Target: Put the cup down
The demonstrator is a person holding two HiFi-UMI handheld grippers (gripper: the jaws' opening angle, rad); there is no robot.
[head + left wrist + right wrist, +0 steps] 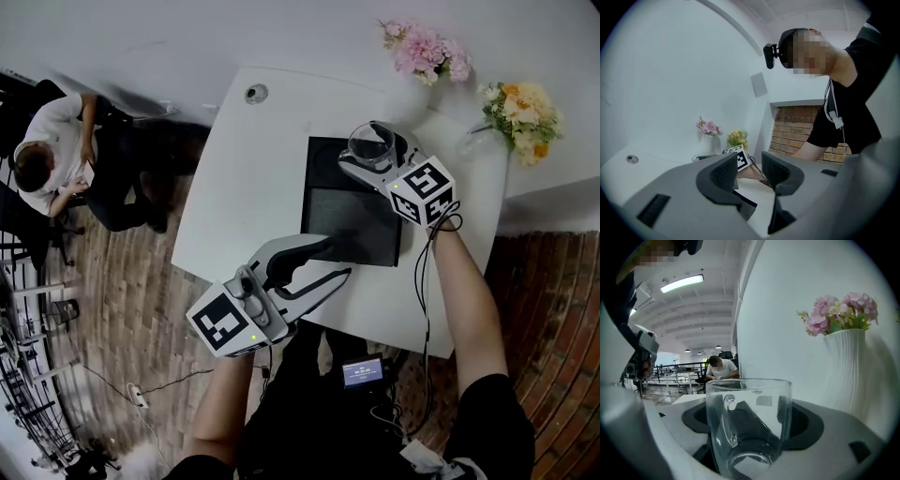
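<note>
We are gripping the glass cup [749, 427] in the right gripper [375, 159], whose two dark pads are pressing on its sides, one on each side of the clear wall. In the right gripper view the cup is standing upright between the jaws, its handle is turning toward the camera and a little to the left, and its mouth is lying open at the top. From the head view the cup is sitting over the far right corner of the black mat [352, 220] on the white table [253, 187]; we cannot tell whether its base is touching the mat or hanging just above it. The white vase [848, 371] with pink flowers [424, 49] is standing near, behind the cup and to its right.

Our right forearm [464, 291] is reaching straight out across the table's right side, the gripper pointing away from us and slightly downward. We are holding the left gripper [328, 262] low at the table's near edge, pointing level toward the mat's near left corner. Its jaws are standing apart, and nothing is lying between them.
</note>
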